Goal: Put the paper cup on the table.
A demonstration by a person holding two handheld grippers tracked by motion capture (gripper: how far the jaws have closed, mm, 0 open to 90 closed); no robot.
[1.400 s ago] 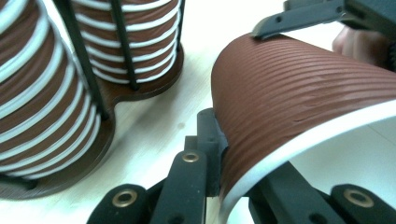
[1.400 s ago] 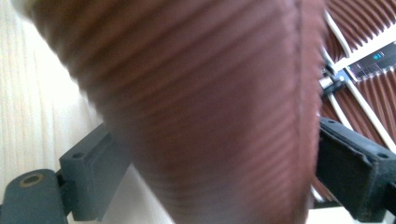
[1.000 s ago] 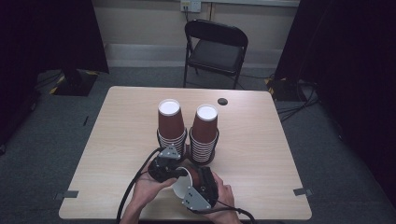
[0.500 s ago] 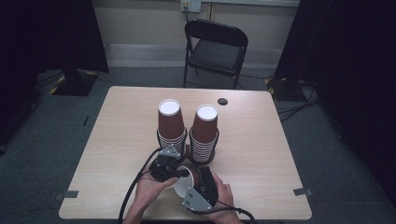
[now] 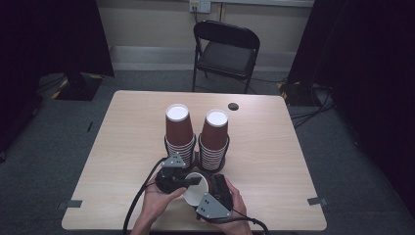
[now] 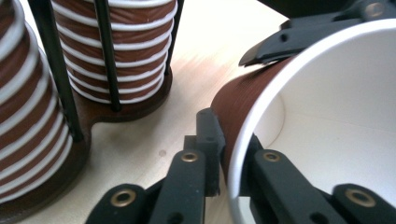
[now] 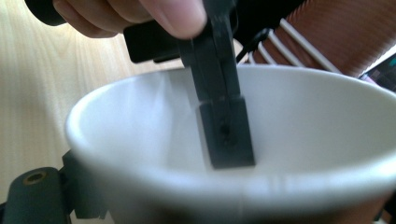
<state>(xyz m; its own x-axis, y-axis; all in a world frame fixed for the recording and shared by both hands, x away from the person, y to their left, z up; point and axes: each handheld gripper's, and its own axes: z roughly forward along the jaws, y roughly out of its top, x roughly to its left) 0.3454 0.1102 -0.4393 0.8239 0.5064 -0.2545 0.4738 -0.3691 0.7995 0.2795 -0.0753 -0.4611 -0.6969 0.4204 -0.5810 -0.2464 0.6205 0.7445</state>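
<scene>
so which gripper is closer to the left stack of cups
Left. The left gripper sits just in front of the left stack, clamped on the loose cup; the right gripper is further back, toward the person.

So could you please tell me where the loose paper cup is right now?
In the high view the loose cup sits near the table's front edge, between both hand-held grippers, just before the two cup stacks.

Left gripper: fingers pinching the rim wall of a brown paper cup, one inside, one outside. Beyond the fingers: two ribbed cup stacks in a dark holder on the tabletop.
</scene>
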